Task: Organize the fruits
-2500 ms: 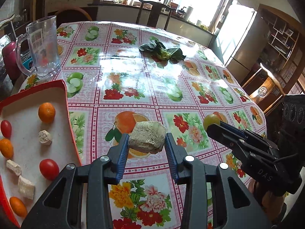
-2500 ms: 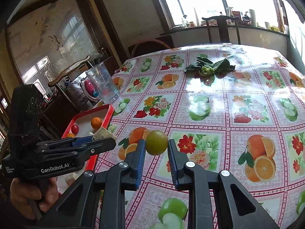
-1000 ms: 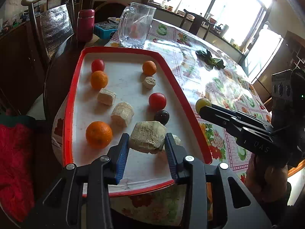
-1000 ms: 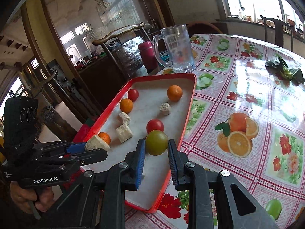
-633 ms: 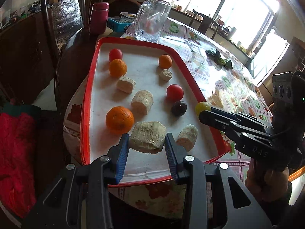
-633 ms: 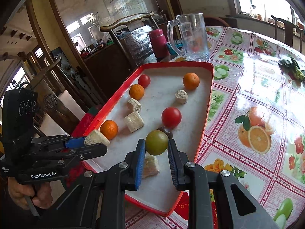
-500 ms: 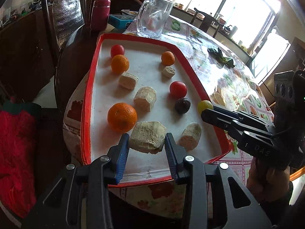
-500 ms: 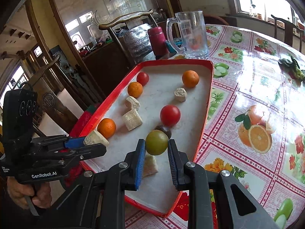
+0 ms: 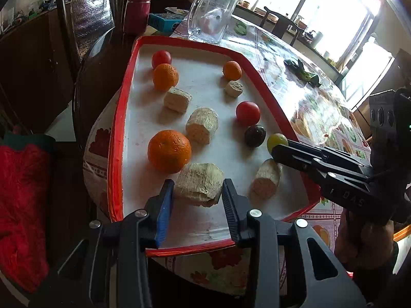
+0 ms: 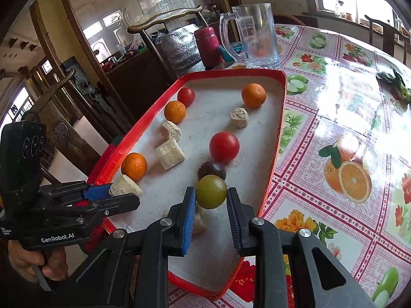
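— What lies along the left of the tray (image 9: 115, 128)?

— A big orange (image 9: 169, 151) near the front. Behind it sit a smaller orange (image 9: 165, 76) and a tomato (image 9: 161, 58), both close to the red rim.

— And the left hand-held gripper (image 9: 197, 183)?

— It is pinching a pale chunk (image 9: 199, 187) between its pads, over the near end of the tray and just right of the big orange. I cannot tell whether the chunk touches the tray floor.

— What is in the middle?

— Two more pale chunks (image 9: 177, 100) (image 9: 202, 125), loose, one behind the other. Further right there is a small orange (image 9: 232, 70) at the back, then a round chunk (image 9: 233, 88), a second tomato (image 9: 248, 113) and a dark fruit (image 9: 254, 136), running toward the front.

— And the right hand-held gripper (image 10: 211, 192)?

— It is pinching a green fruit (image 10: 211, 191), with one pad on each side of it. The fruit hangs over the tray's right side, just in front of the dark fruit. Another chunk (image 9: 265, 179) lies beneath the jaws.

— What is beyond the tray?

— A glass mug (image 10: 257, 33) stands at its far end on the counter (image 10: 334, 118). Some greens (image 10: 395, 84) lie far off to the right.
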{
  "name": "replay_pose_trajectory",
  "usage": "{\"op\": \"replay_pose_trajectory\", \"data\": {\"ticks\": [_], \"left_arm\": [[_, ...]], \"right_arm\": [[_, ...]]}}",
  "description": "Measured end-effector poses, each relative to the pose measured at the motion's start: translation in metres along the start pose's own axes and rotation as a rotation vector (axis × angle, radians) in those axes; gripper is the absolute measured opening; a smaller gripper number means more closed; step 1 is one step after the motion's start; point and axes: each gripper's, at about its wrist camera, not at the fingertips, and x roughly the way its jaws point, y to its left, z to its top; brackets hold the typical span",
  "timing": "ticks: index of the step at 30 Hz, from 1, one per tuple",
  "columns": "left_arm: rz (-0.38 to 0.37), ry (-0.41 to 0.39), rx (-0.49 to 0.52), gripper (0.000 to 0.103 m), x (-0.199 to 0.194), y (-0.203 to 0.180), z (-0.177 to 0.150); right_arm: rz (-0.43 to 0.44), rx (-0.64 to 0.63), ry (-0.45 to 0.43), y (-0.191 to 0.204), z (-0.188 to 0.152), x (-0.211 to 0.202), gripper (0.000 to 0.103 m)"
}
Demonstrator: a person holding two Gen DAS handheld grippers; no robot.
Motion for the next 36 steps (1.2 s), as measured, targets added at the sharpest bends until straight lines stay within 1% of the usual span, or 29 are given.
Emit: {"op": "replay_pose_trajectory", "data": {"ticks": [7,8,9,12,13,14,16,23,27,28,29,31,36], "left_arm": [[0.031,-0.001,0.014,0.035,0.002,-0.003,-0.001],[0.036,0.000,0.016,0.035,0.003,-0.004,-0.001],[0.038,-0.001,0.016,0.035,0.003,-0.004,0.000],[0.046,0.000,0.023,0.036,0.003,-0.005,-0.001],[0.046,0.001,0.021,0.039,0.003,-0.005,-0.001],[0.044,0.002,0.015,0.046,0.002,-0.005,-0.001],[0.046,-0.006,0.011,0.055,0.000,-0.005,-0.001],[0.081,-0.024,0.046,0.056,-0.011,-0.009,-0.003],[0.098,-0.038,0.084,0.056,-0.018,-0.014,-0.004],[0.105,-0.044,0.095,0.059,-0.020,-0.016,-0.005],[0.114,-0.049,0.107,0.063,-0.021,-0.017,-0.005],[0.128,-0.057,0.124,0.066,-0.024,-0.020,-0.006],[0.139,-0.065,0.155,0.066,-0.029,-0.022,-0.008]], "right_arm": [[0.001,-0.004,0.002,0.001,0.001,0.001,0.028],[0.000,-0.005,0.002,0.001,0.002,0.001,0.029],[0.003,-0.006,0.004,0.001,0.001,0.001,0.033],[0.020,-0.010,0.006,0.003,0.001,0.000,0.038],[0.020,-0.013,0.005,0.003,0.001,-0.001,0.038],[0.022,-0.016,0.002,0.004,0.001,-0.002,0.038],[0.026,-0.020,-0.008,0.004,0.002,-0.006,0.038],[0.035,-0.021,-0.057,-0.009,0.010,-0.031,0.038],[0.046,-0.043,-0.068,-0.017,0.017,-0.044,0.043],[0.047,-0.053,-0.071,-0.019,0.019,-0.047,0.043],[0.050,-0.068,-0.072,-0.019,0.020,-0.050,0.046],[0.054,-0.104,-0.067,-0.020,0.024,-0.054,0.053],[0.096,-0.229,-0.046,-0.016,0.027,-0.059,0.068]]}}
